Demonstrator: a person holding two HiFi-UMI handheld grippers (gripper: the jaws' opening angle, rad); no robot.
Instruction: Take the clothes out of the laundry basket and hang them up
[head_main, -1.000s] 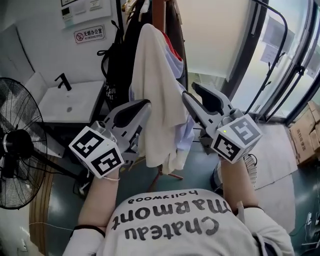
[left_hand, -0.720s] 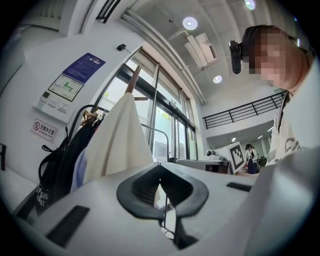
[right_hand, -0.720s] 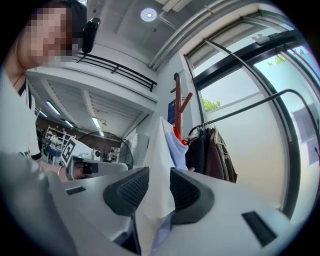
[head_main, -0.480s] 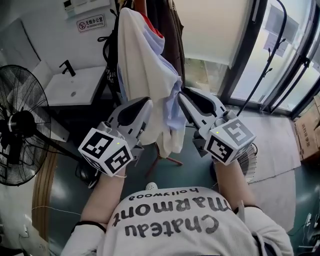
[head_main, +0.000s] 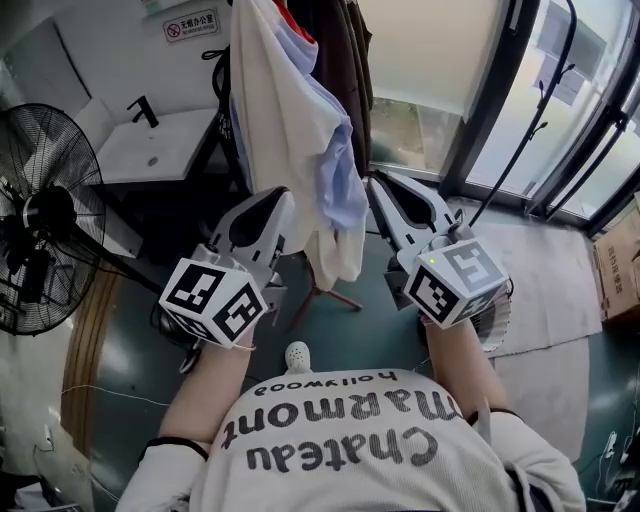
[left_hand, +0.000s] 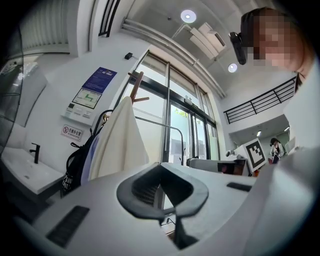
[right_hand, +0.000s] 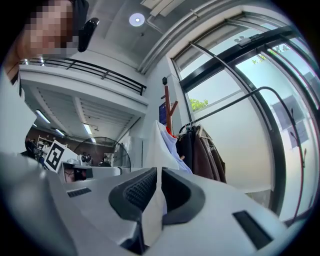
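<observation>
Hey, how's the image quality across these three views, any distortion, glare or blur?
Head view: sharp and evenly lit, brightest at the windows. Left gripper view: heavy fisheye bending, black corners, a ceiling light flaring, the nearest parts soft. Right gripper view: same fisheye, windows blown out white, cream garment soft up close.

Head view: above, steeply down on hung clothes, close. Gripper views: low either side, tilted up toward them. All three share them.
</observation>
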